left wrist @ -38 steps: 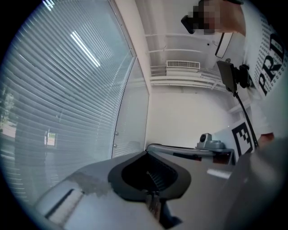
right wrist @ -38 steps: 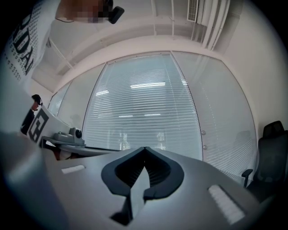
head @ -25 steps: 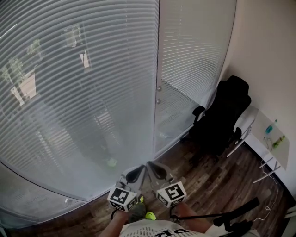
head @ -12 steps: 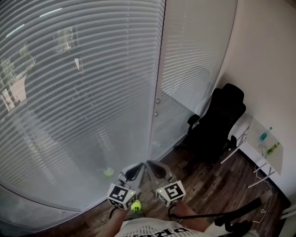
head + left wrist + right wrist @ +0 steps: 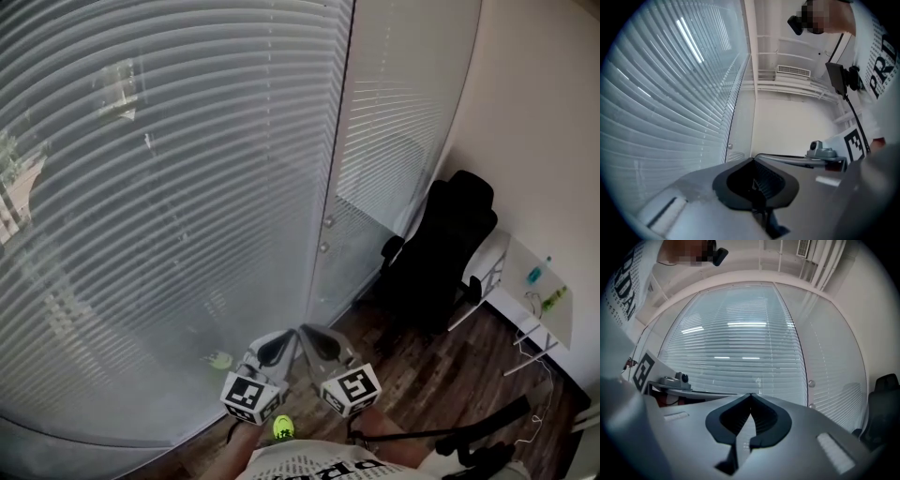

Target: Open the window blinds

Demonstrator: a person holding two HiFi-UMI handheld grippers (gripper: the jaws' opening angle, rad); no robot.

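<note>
The left gripper has its jaws pressed together: in its own view the tips meet, leaving only a teardrop hollow behind them lined with ribbed black pads, and nothing is in it. The right gripper is the same, tips closed on each other, with no object pinched. Both have smooth grey shells and point level at the glass. They sit side by side, tips nearly touching, just short of the window.

The blinds fill the wall ahead, in front of both grippers and untouched. They are thin, pale, horizontal slats behind reflective glass, turned flat so that only faint shapes show through. A narrow white frame splits them into a wide left panel and a narrower right one. Two small round metal knobs sit on it.

To the right stand a black padded chair and a white tabletop, on a dark wood-plank floor.
</note>
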